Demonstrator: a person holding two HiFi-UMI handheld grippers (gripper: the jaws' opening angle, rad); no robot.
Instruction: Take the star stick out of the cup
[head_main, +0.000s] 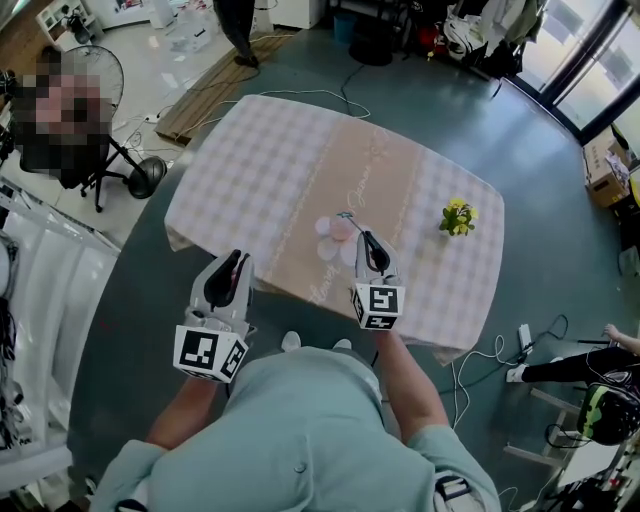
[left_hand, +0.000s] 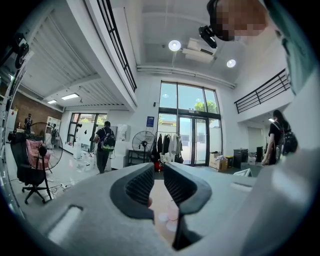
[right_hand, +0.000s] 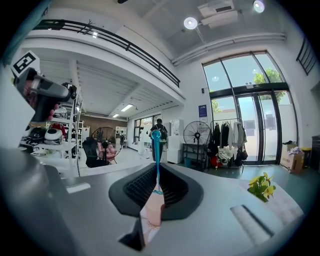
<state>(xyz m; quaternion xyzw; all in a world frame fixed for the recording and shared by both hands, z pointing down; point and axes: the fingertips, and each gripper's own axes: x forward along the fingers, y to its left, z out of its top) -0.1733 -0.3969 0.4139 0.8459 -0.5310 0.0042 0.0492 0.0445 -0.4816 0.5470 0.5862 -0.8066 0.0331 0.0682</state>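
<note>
Right gripper view shows the right claw (right_hand: 156, 170) pinched shut on the thin blue star stick (right_hand: 156, 150), which stands upright over the pink cup (right_hand: 151, 212) on the checked counter (head_main: 270, 170). Beside it, the left claw (left_hand: 159, 175) is slightly parted, gripping nothing.

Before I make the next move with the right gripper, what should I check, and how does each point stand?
1. Right gripper shut on the star stick: ok.
2. Stick upright between the jaws: ok.
3. Stick's lower end clear of the pink cup: cannot tell.
4. Left gripper empty, jaws slightly apart: ok.
5. Yellow flowers well apart from the cup: ok.
</note>
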